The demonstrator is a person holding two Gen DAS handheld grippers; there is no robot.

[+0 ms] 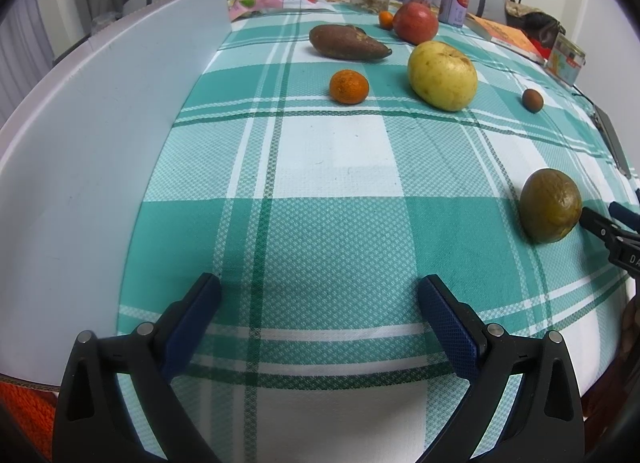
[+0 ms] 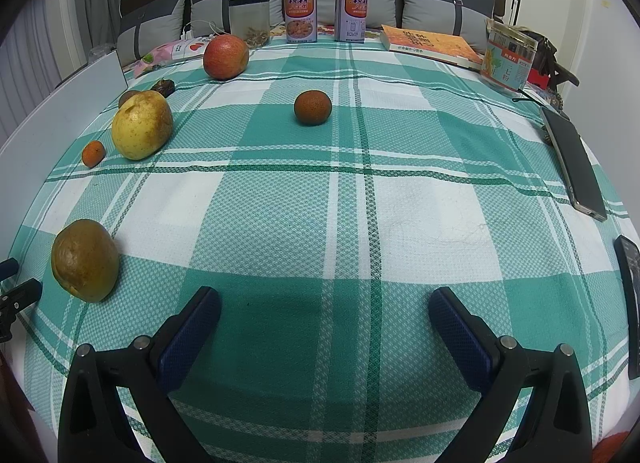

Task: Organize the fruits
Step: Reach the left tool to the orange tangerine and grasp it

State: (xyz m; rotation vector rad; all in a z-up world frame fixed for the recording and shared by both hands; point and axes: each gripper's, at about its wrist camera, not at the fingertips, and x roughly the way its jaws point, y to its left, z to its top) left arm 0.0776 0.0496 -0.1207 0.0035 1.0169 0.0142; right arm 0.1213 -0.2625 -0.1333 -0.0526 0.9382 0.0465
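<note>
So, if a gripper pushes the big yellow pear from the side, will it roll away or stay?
The yellow pear looks rounded and lies on its side, so it would probably roll, likely in a curve since one end is narrower. The woven tablecloth may slow it. Its smooth skin could slip between the pads.

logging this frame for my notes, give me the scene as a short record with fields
surface: green and white checked cloth
fruit on cloth: brown pear, yellow pear, red apple, mandarin, dark round fruit, sweet potato
left gripper: open, holding nothing
right gripper: open, holding nothing
nearest fruit to both: brown pear
back of table: two cans, book, jar
right edge: phone
left side: white board
</note>
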